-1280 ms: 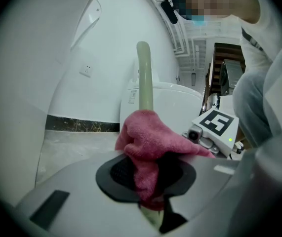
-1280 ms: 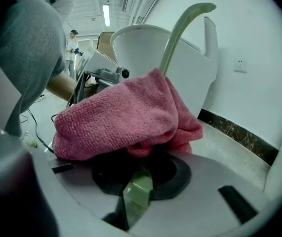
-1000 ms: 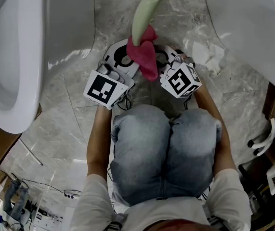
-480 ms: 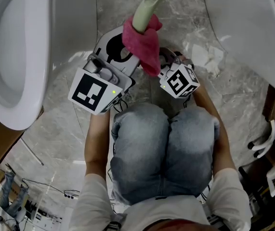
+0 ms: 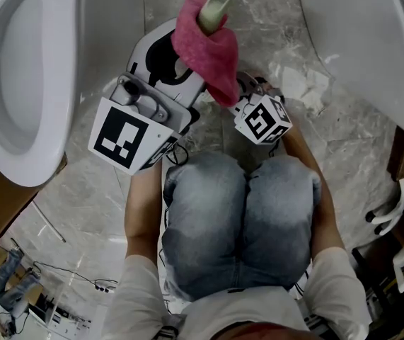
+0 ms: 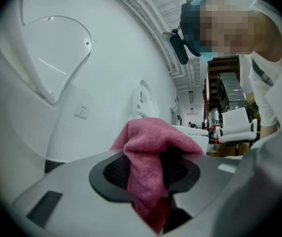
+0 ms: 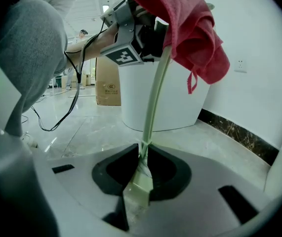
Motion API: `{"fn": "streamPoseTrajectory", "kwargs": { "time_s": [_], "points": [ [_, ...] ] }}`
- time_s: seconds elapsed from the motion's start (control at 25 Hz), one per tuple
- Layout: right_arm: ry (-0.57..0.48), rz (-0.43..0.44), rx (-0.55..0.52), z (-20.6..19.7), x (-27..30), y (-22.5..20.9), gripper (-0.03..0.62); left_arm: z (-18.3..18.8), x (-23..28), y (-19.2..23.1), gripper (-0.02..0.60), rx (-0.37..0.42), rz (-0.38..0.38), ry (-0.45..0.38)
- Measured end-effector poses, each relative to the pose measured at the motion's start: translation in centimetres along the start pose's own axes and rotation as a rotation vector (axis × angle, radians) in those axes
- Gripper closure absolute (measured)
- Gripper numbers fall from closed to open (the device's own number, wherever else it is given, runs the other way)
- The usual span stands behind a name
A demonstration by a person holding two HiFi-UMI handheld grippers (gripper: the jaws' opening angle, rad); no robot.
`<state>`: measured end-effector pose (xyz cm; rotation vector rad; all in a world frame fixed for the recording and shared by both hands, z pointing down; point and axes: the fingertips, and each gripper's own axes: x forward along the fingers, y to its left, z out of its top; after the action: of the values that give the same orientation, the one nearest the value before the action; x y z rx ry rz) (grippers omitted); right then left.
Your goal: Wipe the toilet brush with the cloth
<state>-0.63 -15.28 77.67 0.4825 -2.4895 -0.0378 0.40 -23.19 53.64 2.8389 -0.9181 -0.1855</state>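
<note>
Left tool (image 6: 151, 174), jaws opening, around pink cloth (image 5: 203, 48); right tool (image 7: 141, 168) tight on toilet brush (image 7: 154, 100).

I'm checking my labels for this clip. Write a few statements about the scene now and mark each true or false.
The cloth is blue. False: it is pink.
The cloth drapes over the toilet brush's upper end. True.
The right gripper is shut on the toilet brush's stem. True.
The right gripper holds the cloth. False: the cloth sits between the left gripper's jaws, which are opening.
A toilet stands at the head view's left. True.
</note>
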Motion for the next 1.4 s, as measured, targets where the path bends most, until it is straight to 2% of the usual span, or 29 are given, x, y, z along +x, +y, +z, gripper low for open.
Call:
{"fn": "streamPoseTrajectory", "kwargs": {
  "time_s": [0.16, 0.24, 0.36, 0.48, 0.6, 0.8, 1.0, 1.16, 1.24, 1.4],
  "points": [
    [-0.008, -0.008, -0.003, 0.0, 0.1, -0.1, 0.539, 2.3, -0.6, 0.0, 0.429, 0.019, 0.027, -0.073],
    [-0.01, -0.011, -0.002, 0.1, 0.1, -0.1, 0.539, 3.4, -1.3, 0.0, 0.457, 0.034, 0.046, -0.11],
    [-0.014, -0.016, 0.001, 0.2, 0.1, -0.1, 0.537, 4.6, -2.5, -0.1, 0.531, 0.069, 0.079, -0.134],
    [-0.018, -0.018, 0.008, 0.3, 0.1, 0.0, 0.533, 4.5, -3.9, -0.2, 0.535, 0.078, 0.096, -0.132],
    [-0.016, -0.023, 0.012, 0.1, 0.3, -0.1, 0.53, 3.5, -5.6, 0.3, 0.535, 0.062, 0.117, -0.127],
    [-0.027, -0.037, 0.024, 0.2, 0.1, -0.3, 0.525, 0.5, -8.4, 1.5, 0.538, 0.061, 0.193, -0.061],
    [-0.105, -0.045, 0.06, 1.4, -0.2, 0.0, 0.517, -2.9, -9.9, 2.3, 0.54, 0.052, 0.255, 0.014],
    [-0.16, -0.063, 0.053, 3.3, -1.4, -0.4, 0.514, -5.2, -10.5, 2.9, 0.54, 0.05, 0.286, 0.056],
    [-0.188, -0.074, 0.083, 3.8, -2.0, -0.7, 0.516, -6.5, -10.7, 3.2, 0.54, 0.047, 0.295, 0.07],
    [-0.229, -0.103, 0.131, 4.1, -3.0, -1.4, 0.556, -9.2, -11.0, 3.5, 0.54, 0.03, 0.304, 0.089]
  ]
}}
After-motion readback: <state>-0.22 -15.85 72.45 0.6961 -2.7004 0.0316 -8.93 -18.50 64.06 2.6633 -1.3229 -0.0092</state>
